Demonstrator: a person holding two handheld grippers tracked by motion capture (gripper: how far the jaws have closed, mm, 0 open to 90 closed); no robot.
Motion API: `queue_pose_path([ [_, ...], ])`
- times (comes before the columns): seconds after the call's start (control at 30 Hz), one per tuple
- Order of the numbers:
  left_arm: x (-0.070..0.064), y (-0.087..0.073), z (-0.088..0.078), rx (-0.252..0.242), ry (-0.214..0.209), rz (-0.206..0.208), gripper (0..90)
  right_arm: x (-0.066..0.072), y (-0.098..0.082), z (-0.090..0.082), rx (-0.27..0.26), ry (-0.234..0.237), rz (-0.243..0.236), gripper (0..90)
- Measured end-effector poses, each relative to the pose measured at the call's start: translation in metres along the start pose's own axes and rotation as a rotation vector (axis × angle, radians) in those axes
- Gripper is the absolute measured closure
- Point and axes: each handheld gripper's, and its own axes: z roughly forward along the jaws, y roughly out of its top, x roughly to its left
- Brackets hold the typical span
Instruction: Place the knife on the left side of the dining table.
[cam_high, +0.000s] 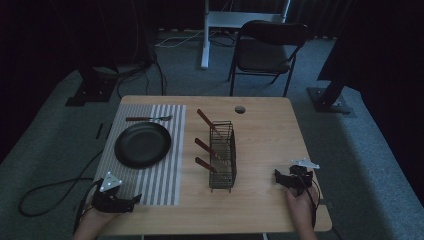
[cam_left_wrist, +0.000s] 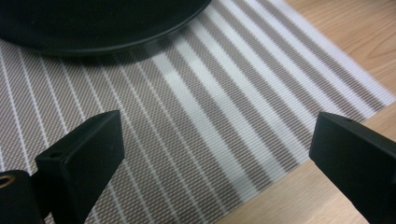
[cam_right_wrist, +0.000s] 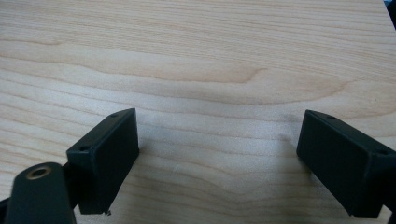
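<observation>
A black plate (cam_high: 143, 144) rests on a striped placemat (cam_high: 165, 185) at the table's left, with a fork (cam_high: 148, 118) laid behind it. At mid table stands a wire rack (cam_high: 222, 157) holding three red-handled utensils (cam_high: 204, 148). My left gripper (cam_high: 131, 200) sits low at the front left over the placemat's near corner, open and empty; in its own view the jaws frame the placemat (cam_left_wrist: 210, 126) and the plate's rim (cam_left_wrist: 93, 32). My right gripper (cam_high: 282, 179) rests at the front right, open, with bare wooden table (cam_right_wrist: 210, 70) between its jaws.
A small round hole (cam_high: 240, 109) sits near the table's far edge. Behind the table stand a black chair (cam_high: 267, 50) and a white stand (cam_high: 212, 30). Cables (cam_high: 45, 195) trail on the grey carpet at left.
</observation>
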Motion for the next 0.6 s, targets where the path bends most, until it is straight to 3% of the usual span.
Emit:
queue_pose_path([
  [0.17,-0.013,0.008,0.001,-0.012,-0.037,0.020,4.1,0.000,0.000,0.000,0.000,0.000,0.000,11.9],
  [0.6,-0.026,0.026,0.008,-0.011,-0.053,0.054,4.1,0.000,0.000,0.000,0.000,0.000,0.000,12.0],
])
